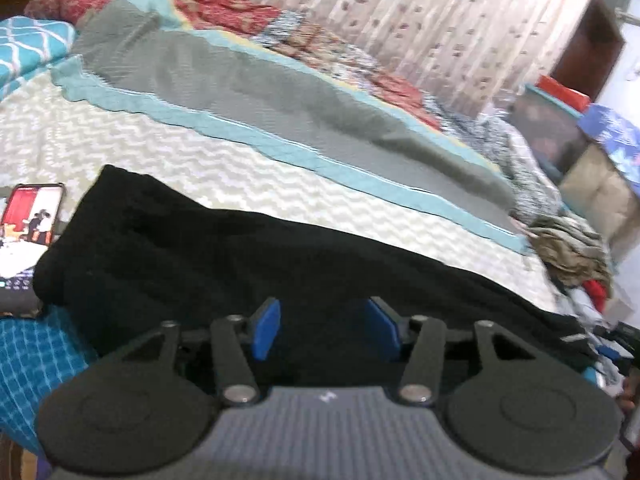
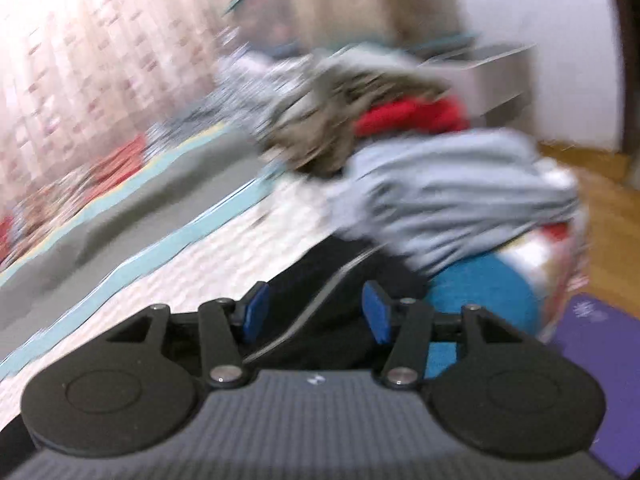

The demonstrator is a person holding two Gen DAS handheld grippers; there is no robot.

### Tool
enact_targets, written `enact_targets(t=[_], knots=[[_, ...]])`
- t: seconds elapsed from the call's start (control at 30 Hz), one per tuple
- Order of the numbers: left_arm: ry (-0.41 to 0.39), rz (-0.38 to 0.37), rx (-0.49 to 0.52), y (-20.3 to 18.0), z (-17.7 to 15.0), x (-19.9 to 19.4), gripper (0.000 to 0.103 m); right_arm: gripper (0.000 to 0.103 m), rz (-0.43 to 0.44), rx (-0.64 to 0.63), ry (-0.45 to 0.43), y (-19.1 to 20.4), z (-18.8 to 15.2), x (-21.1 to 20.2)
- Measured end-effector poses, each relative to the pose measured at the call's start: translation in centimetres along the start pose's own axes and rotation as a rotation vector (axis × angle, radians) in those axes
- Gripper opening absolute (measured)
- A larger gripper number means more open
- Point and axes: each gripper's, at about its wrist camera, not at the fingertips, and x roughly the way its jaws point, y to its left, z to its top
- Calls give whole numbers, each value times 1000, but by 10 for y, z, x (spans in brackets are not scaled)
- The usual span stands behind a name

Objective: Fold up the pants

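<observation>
Left gripper (image 1: 324,328): blue-padded fingers (image 1: 266,330) spread apart, pinching nothing, just above the pants.
Right gripper (image 2: 316,312): blue fingers (image 2: 376,316) spread, clear of the cloth; view blurred.
Pants: black fabric pants (image 1: 208,252) lying flat, stretched across the near edge of the bed.
Bed: white zigzag-patterned bedspread (image 1: 120,148).
Phone: lit smartphone (image 1: 30,216) beside the pants.
Beyond: grey blanket with teal border (image 1: 248,92); heap of crumpled clothes (image 2: 440,184).

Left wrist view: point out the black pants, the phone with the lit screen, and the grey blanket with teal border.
black pants (image 1: 208,256), left wrist view, middle of the dark cloth
phone with the lit screen (image 1: 30,216), left wrist view, on the screen
grey blanket with teal border (image 1: 260,92), left wrist view, grey centre panel
</observation>
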Motion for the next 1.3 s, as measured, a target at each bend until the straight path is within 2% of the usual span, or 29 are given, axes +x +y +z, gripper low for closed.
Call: enact_targets(t=[0.07, 0.13, 0.2, 0.27, 0.33, 0.4, 0.43, 0.53, 0.6, 0.7, 0.8, 0.9, 1.3], knots=[[21, 83, -32, 11, 2, 15, 45, 54, 63, -36, 72, 21, -11, 10], [74, 192, -36, 23, 0, 27, 44, 53, 105, -75, 132, 38, -22, 18], [138, 249, -62, 39, -8, 35, 39, 53, 133, -106, 191, 53, -31, 24], [174, 247, -110, 57, -18, 35, 30, 52, 156, -133, 259, 60, -41, 29], [160, 216, -144, 65, -23, 26, 30, 52, 145, -152, 347, 61, -54, 34], [151, 204, -161, 67, -22, 20, 29, 51, 143, -132, 399, 53, -64, 37], [145, 197, -171, 67, -21, 17, 29, 51, 150, -120, 396, 49, -65, 34], [108, 148, -206, 62, -18, 3, 37, 50, 160, -93, 401, 43, -62, 29], [63, 131, -184, 55, -14, -3, 41, 50, 163, -78, 405, 41, -62, 29], [24, 155, -118, 42, -9, -4, 45, 51, 163, -74, 403, 43, -65, 29], [61, 223, -73, 33, -12, 9, 46, 51, 163, -85, 399, 45, -68, 27], [122, 267, -95, 39, -22, 23, 45, 51, 170, -73, 398, 44, -69, 28], [113, 274, -82, 38, -29, 22, 47, 52, 188, -43, 391, 34, -73, 23]])
